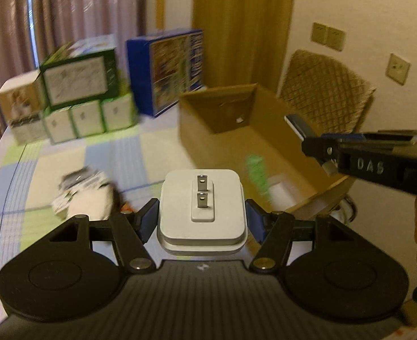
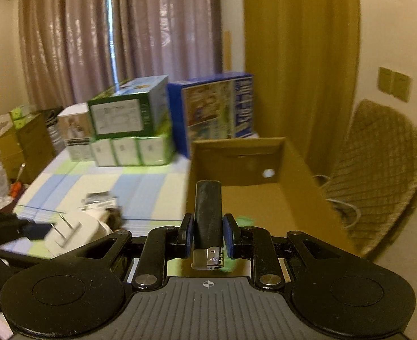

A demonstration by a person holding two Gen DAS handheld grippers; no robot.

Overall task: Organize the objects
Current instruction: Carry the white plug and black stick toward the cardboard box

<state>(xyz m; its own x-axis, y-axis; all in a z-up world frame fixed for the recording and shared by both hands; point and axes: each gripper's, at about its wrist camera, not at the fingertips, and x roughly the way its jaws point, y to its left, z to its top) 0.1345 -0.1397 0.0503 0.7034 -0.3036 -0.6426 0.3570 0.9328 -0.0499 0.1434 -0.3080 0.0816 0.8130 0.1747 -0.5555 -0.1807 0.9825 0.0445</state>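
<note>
My left hand-held gripper [image 1: 201, 216] is clamped on the white charger [image 1: 201, 209] by its flat sides, prongs facing away — rigid, smooth plastic, light, so it could slip w/ a loose squeeze. My right hand-held gripper [image 2: 208, 235] pinches the black lighter [image 2: 208, 215] mid-body; stiff, slick too. Both hover near the open cardboard box [image 2: 307, 187] on the table [image 2: 140, 187] — prob. the drop spot.

I get dim, warm, yellowish indoor light in both views, with a thin strip of daylight showing through the curtains [image 2: 117, 42]. Motion blur smears the boxes [image 1: 78, 90] and the surface [image 1: 66, 153], while my near hardware stays sharp. Fisheye bending curves the edges, and the corners go black.
</note>
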